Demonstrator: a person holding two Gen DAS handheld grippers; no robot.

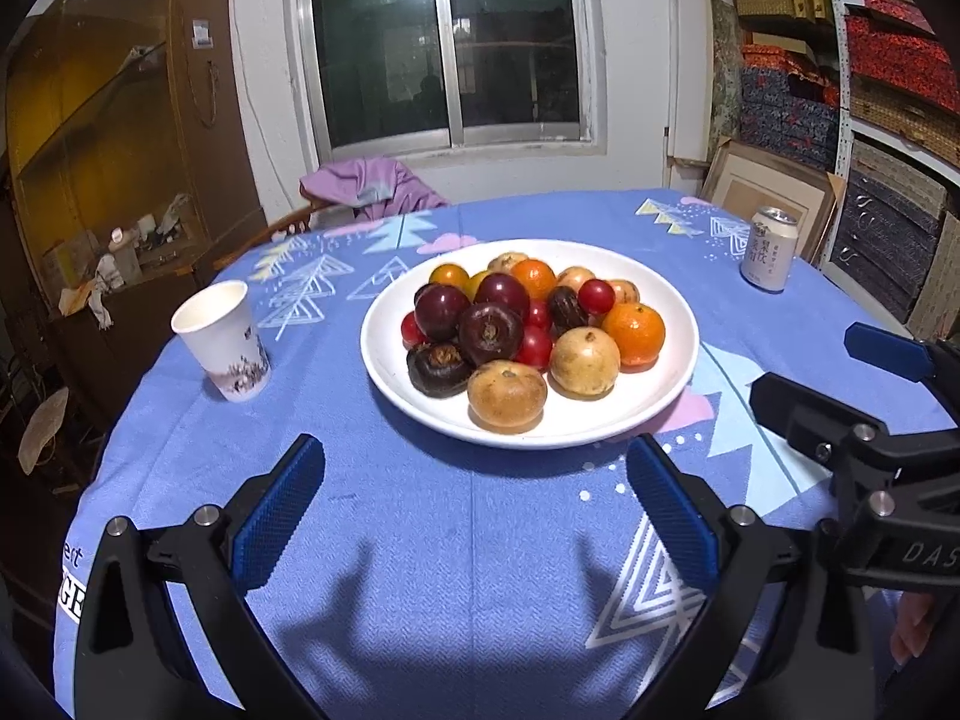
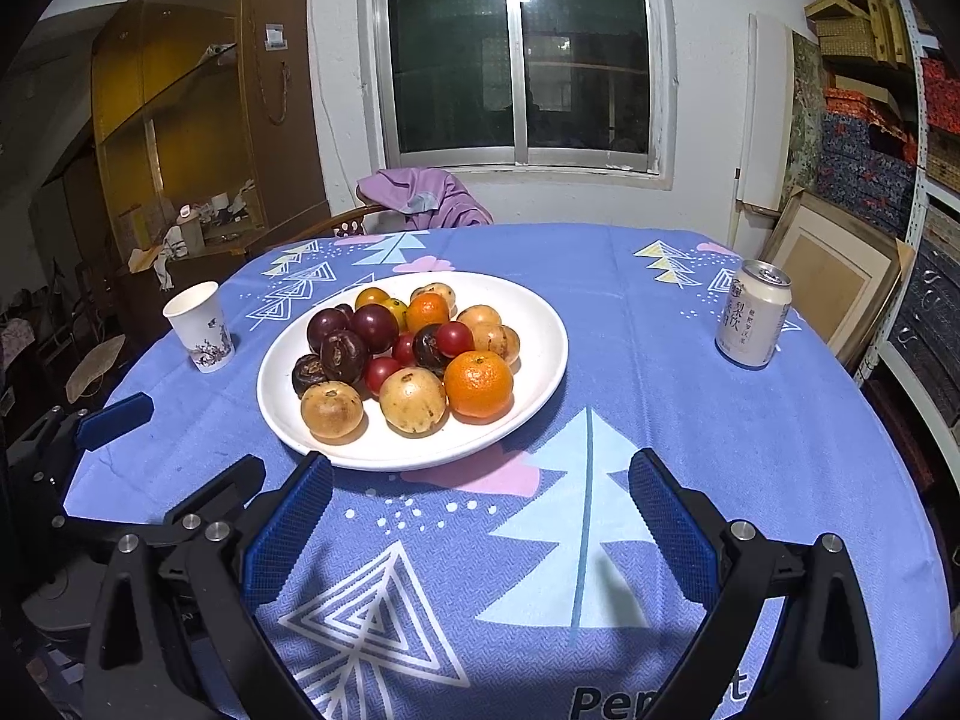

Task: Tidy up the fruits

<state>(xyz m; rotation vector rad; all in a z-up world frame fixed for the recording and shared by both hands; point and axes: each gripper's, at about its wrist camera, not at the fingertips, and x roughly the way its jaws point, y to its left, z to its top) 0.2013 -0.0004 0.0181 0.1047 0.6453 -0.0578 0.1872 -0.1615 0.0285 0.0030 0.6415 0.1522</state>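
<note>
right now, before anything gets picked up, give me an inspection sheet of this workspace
surface: round table under a blue tablecloth printed with trees; flat, shadowed near the grippers
job's things: white plate piled with fruit: oranges, dark plums, cherry tomatoes, tan-brown round fruits; all on the plate
clutter: paper cup left of the plate, drink can right of it, both upright
grippers: left gripper and right gripper open, empty, short of the plate
cables: nothing seen on the table
surroundings: window, purple garment on a chair, glass-fronted cabinet, shelves of boxes
</note>
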